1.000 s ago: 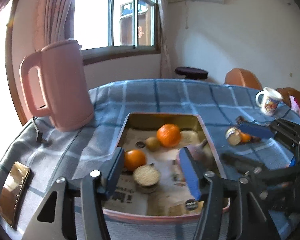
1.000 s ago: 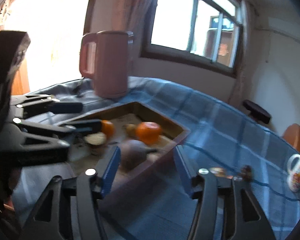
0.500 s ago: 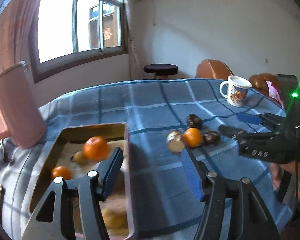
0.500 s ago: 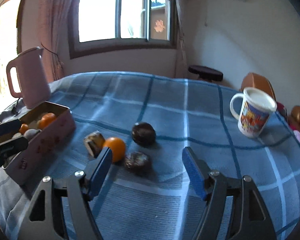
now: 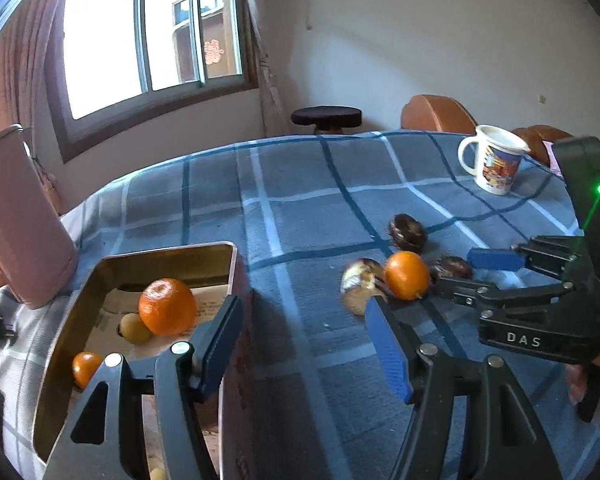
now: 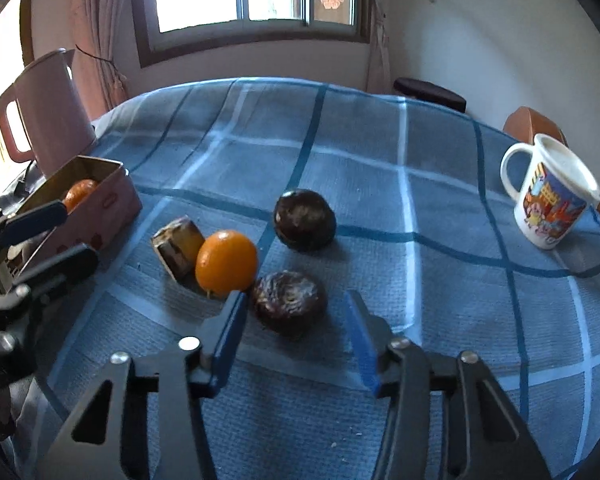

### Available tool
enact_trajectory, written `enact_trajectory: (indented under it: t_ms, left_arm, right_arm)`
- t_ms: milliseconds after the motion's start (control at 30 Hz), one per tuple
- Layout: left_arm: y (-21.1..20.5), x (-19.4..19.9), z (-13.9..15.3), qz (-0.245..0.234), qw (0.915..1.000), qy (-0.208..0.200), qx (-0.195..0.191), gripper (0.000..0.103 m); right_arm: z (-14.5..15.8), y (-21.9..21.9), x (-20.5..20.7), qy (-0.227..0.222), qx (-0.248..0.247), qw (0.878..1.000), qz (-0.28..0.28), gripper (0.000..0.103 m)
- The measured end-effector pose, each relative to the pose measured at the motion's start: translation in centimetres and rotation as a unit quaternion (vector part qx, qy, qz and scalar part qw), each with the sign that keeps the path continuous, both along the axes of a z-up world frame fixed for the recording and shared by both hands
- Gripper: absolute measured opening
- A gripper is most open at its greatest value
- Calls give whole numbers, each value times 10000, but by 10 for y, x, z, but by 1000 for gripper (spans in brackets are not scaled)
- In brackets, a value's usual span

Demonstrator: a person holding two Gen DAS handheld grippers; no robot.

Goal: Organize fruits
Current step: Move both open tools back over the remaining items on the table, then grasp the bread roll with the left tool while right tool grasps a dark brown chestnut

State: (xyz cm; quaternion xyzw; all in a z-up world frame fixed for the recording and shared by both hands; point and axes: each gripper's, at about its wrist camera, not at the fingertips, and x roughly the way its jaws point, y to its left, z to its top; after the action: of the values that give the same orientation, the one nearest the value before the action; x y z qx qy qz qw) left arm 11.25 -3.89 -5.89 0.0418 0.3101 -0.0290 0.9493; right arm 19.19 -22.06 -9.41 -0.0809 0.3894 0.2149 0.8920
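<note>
Four fruits are left on the checked worktop: an orange, two dark wrinkled fruits and a cut piece. The nearer dark fruit is straddled, untouched, by the right hand-held gripper, whose jaws have just been closing. The left hand-held gripper is held open beside the tin, where two more oranges are seen.

Left gripper: black plastic frame w/ triangular cut-outs, blue pads on both fingers, silver screws showing at the pivots. Right gripper: same build, black w/ blue pads. Its side is carrying white "DAS" lettering, and a green light is glowing on its black housing.
</note>
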Motion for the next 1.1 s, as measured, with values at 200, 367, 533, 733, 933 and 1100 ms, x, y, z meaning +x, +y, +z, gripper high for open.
enact_trajectory:
  t_ms: [200, 367, 533, 733, 933, 1100]
  left_arm:
    - [-5, 3, -1, -38, 10000, 49, 55, 65]
    - [-19, 10, 3, -320, 9993, 154, -112, 65]
    - [-37, 24, -2, -492, 9982, 333, 56, 65]
    - [-43, 44, -17, -478, 9964, 643, 265, 65]
    - [-40, 54, -18, -453, 9965, 695, 133, 57]
    - [-40, 53, -19, -567, 9955, 754, -25, 48]
  right_arm:
    - [-3, 1, 8, 175, 63, 9998, 81, 43]
    - [3, -1, 1, -64, 74, 9999, -36, 42]
    - [12, -11, -6, -371, 150, 9987, -327, 42]
    - [16, -14, -6, -462, 184, 9980, -387, 42]
    - [16, -10, -7, -502, 136, 9980, -351, 42]
    - [15, -9, -6, -450, 98, 9984, -337, 42]
